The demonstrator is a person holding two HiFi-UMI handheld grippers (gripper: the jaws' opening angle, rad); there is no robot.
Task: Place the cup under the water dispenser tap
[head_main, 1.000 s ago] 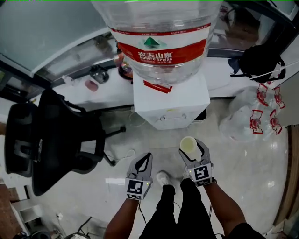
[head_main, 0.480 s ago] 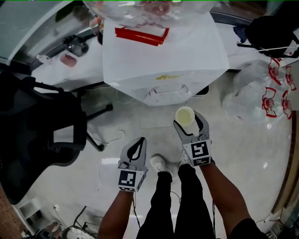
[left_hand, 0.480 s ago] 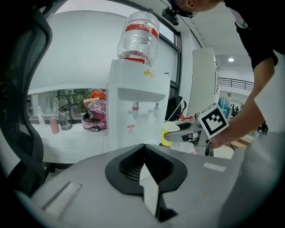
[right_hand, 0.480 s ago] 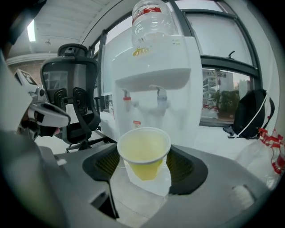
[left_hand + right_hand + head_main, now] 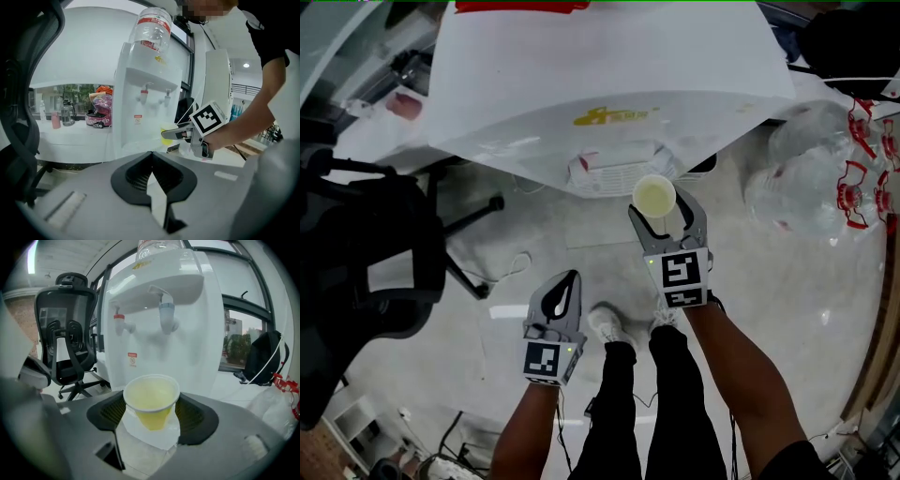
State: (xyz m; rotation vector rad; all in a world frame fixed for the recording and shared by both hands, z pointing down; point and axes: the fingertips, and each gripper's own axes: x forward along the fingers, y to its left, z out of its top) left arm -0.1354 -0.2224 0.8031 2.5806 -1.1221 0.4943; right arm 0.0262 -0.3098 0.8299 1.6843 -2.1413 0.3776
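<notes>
Right gripper view shows the cup (image 5: 151, 399), a small yellow paper cup with a white rim, standing upright and apparently empty, clamped by its sides between the two dark jaws of the right gripper (image 5: 152, 422). Beyond the cup, farther off, stands the white water dispenser (image 5: 192, 338) with two taps under its overhanging top: a red-capped tap (image 5: 121, 323) to the left and a blue-capped tap (image 5: 166, 315) to the right, almost in line with the cup but higher and farther away. Head view, looking steeply down, puts the cup just in front of the dispenser's lower front, not yet beneath either tap. The left gripper (image 5: 565, 284) hangs lower and to the left, near the person's legs, with its jaws closed on nothing and taking no part. A black office chair (image 5: 356, 272) sits on the far left, and clear water bottles (image 5: 825, 178) with red handles lie on the pale floor (image 5: 825, 319) to the right. As a judgement, the task is partway through: the cup is picked up and brought to the dispenser. What remains is to carry it forward under a tap, most likely the blue one, set it down there and let the jaws open.
</notes>
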